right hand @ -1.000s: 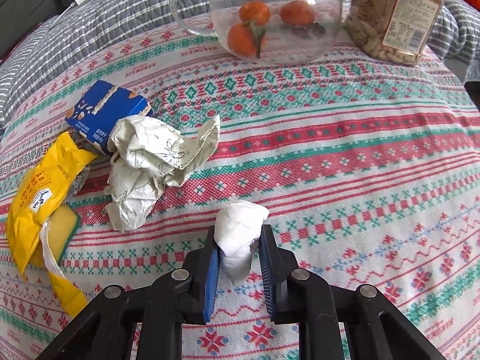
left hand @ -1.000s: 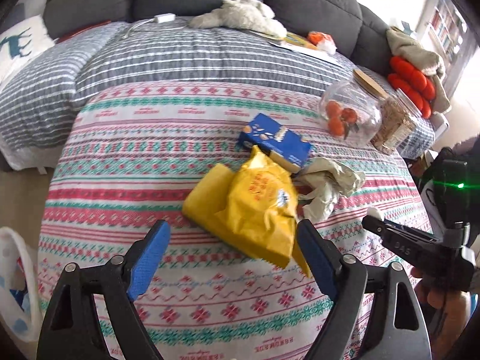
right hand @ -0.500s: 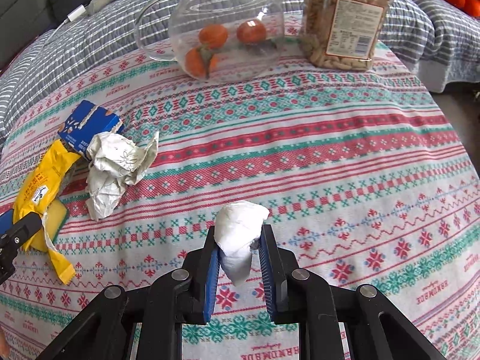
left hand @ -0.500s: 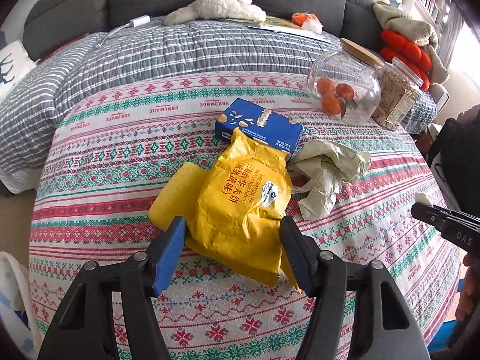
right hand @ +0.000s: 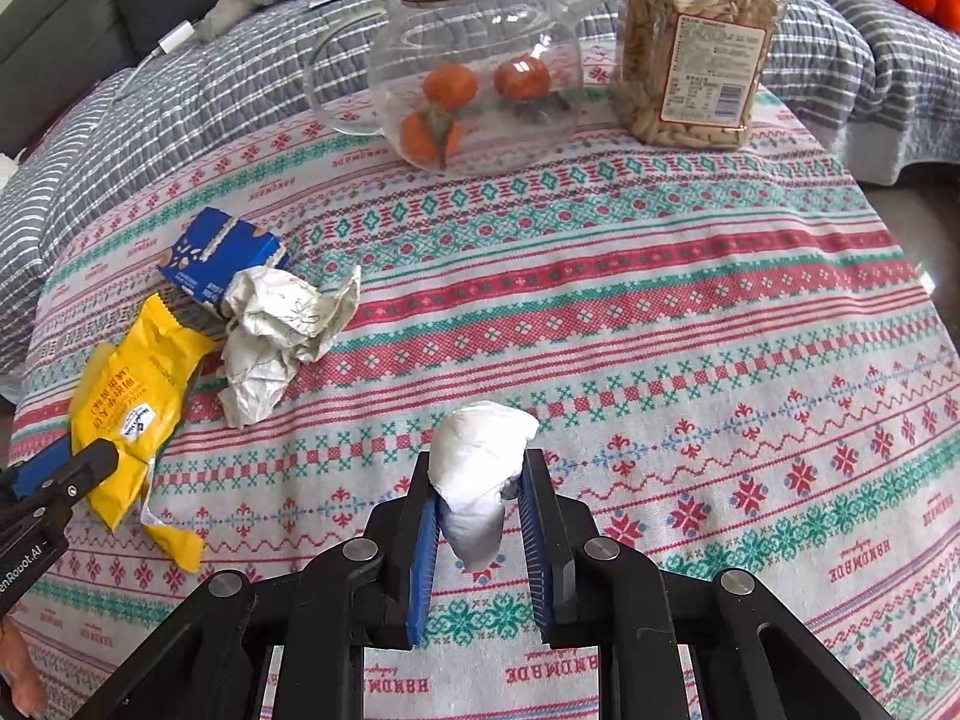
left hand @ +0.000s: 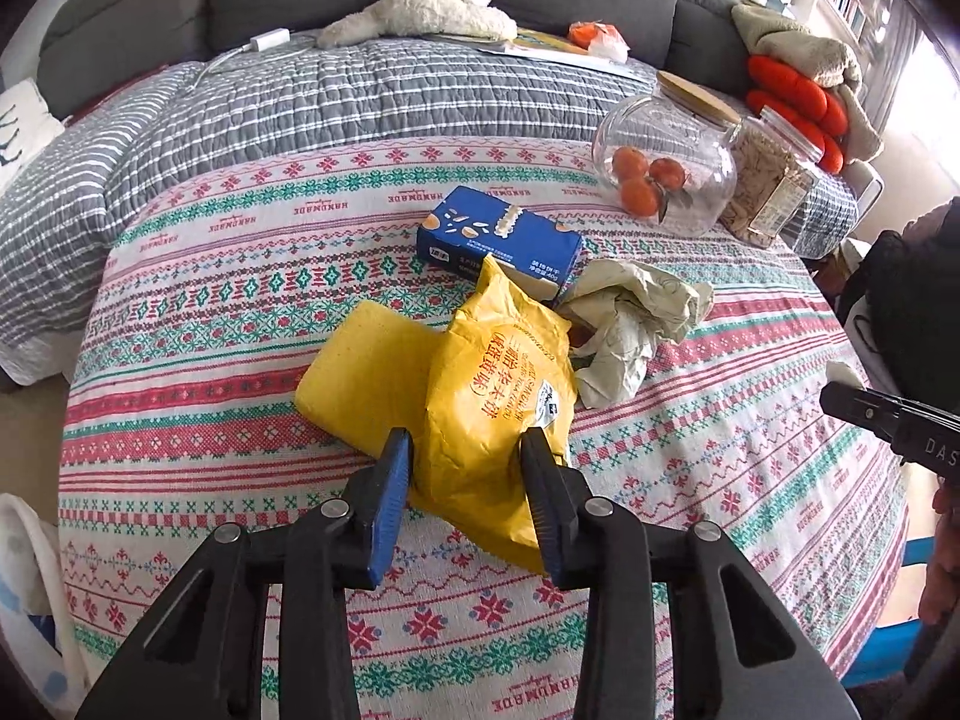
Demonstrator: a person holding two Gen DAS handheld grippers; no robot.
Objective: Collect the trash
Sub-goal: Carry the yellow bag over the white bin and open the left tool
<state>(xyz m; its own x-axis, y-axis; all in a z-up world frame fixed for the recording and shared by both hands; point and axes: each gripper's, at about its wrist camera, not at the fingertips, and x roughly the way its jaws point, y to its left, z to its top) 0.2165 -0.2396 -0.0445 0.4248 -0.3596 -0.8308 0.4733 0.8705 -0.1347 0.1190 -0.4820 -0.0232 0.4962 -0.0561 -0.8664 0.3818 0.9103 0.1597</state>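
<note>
My left gripper (left hand: 467,450) is shut on the near end of a yellow snack wrapper (left hand: 498,402) that lies on the patterned tablecloth. A yellow sponge (left hand: 360,372) lies under its left side. A blue carton (left hand: 501,240) and crumpled pale paper (left hand: 630,324) lie just behind. My right gripper (right hand: 480,468) is shut on a white tissue wad (right hand: 480,468), held above the cloth. The wrapper (right hand: 132,396), paper (right hand: 276,336) and carton (right hand: 222,252) also show at the left of the right wrist view.
A glass jar with oranges (right hand: 474,66) and a jar of snacks (right hand: 696,42) stand at the table's far side. A white bag (left hand: 24,588) hangs at the left table edge. A grey sofa with a striped quilt (left hand: 360,96) lies behind.
My left gripper moved forward and closed its jaws onto the yellow wrapper. My right gripper drew back and up from the table with the tissue held.
</note>
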